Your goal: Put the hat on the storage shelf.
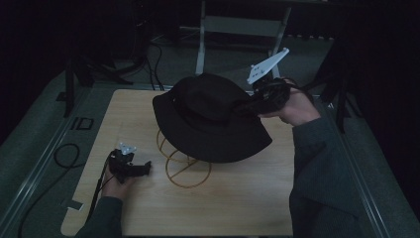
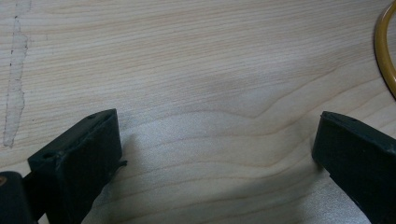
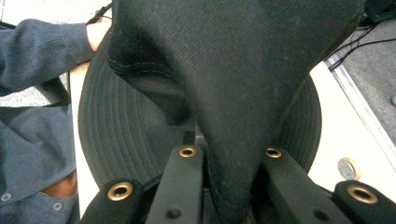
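— Where is the hat [image 1: 208,116] right now?

— Over the gold wire stand [image 1: 184,166] in the middle of the table [image 1: 237,203]. The right hand-held gripper [image 1: 247,105] has a fold of its crown pinched between the jaws, on the side of the hat facing that gripper.

— Can you tell that from above?

— Barely; the room is dim, and from the high view the jaws merge into the black cloth. The right gripper view settles it: the cloth of the hat [image 3: 243,93] bunches into a ridge squeezed between the two jaws, with the stitched brim spreading out beyond and below them.

— And the other one?

— The left hand-held gripper [image 1: 134,167] rests low on the table, well to the near left of the hat, with the stand's base ring just beyond its tips. Its own view shows the jaws spread wide with bare wood [image 2: 196,70] between them, and a sliver of the gold ring [image 2: 385,51] at the far right edge.
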Motion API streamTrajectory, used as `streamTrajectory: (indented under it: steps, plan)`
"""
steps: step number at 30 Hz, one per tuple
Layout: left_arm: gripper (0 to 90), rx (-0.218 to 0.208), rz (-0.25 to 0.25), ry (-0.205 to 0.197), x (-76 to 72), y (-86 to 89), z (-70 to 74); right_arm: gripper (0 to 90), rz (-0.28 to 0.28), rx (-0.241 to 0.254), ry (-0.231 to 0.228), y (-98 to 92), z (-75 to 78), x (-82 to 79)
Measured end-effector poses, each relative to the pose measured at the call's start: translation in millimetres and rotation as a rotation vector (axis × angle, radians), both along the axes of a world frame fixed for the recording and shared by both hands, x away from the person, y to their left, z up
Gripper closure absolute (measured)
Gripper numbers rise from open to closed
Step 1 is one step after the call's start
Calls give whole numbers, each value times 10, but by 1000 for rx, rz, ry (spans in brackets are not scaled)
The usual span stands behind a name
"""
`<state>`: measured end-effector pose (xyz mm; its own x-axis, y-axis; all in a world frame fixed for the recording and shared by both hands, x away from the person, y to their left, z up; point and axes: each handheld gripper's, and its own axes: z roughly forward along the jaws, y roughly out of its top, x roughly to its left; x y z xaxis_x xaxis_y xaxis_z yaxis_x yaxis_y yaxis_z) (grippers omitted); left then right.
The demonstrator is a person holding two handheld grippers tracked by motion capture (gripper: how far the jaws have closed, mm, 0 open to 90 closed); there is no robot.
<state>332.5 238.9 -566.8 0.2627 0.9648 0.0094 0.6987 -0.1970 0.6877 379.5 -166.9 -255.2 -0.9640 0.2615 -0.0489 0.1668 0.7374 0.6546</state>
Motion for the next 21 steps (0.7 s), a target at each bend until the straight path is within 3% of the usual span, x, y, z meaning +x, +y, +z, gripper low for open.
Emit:
streamTrajectory:
  steps: [21]
  plan:
    - [16,-3,3,-1,0,-2,0,840,56,-16,47,361,-211,62]
